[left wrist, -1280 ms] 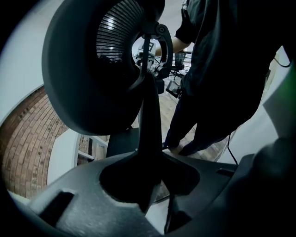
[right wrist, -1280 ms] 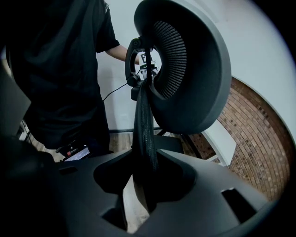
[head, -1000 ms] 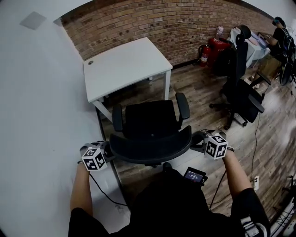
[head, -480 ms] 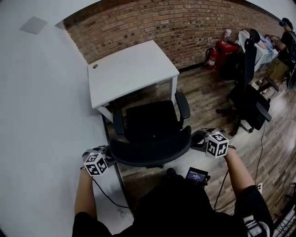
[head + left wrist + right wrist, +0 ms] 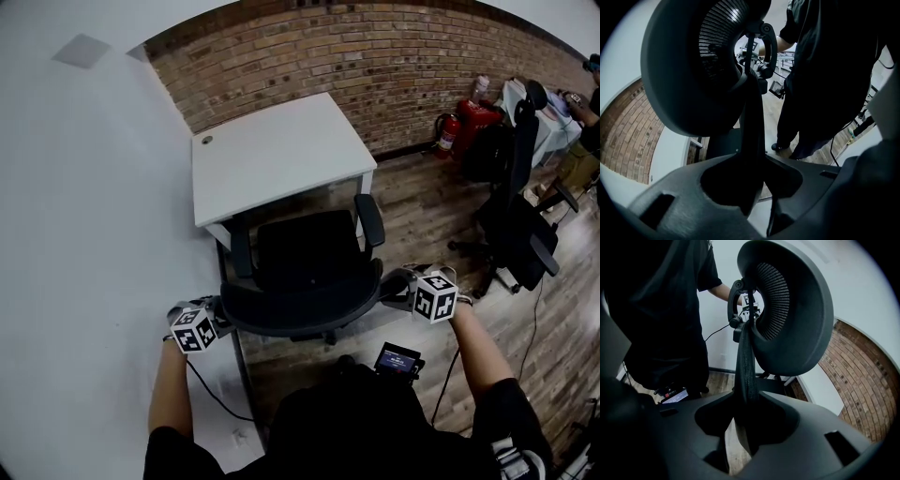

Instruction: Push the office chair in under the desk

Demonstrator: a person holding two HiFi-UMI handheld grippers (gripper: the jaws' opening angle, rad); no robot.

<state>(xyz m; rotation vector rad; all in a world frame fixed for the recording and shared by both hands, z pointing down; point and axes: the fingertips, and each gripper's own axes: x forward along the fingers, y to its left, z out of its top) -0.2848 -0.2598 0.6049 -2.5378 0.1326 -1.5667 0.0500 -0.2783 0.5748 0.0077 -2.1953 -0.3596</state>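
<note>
Now the chair [image 5: 305, 258] has rolled closer to the bench [image 5: 272, 150] at 12 o'clock; its seat front just meets the bench edge; the left hand-held gripper [image 5: 217, 317] and right hand-held gripper [image 5: 396, 286] stay clamped on the chair back; I think it needs more pushing.

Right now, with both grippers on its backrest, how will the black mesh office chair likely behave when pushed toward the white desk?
The black mesh office chair probably rolls easily on the wooden plank floor. Held only at its thin backrest rim by the left gripper and right gripper, it may flex or recline slightly. Uneven pushing could swivel it.
</note>
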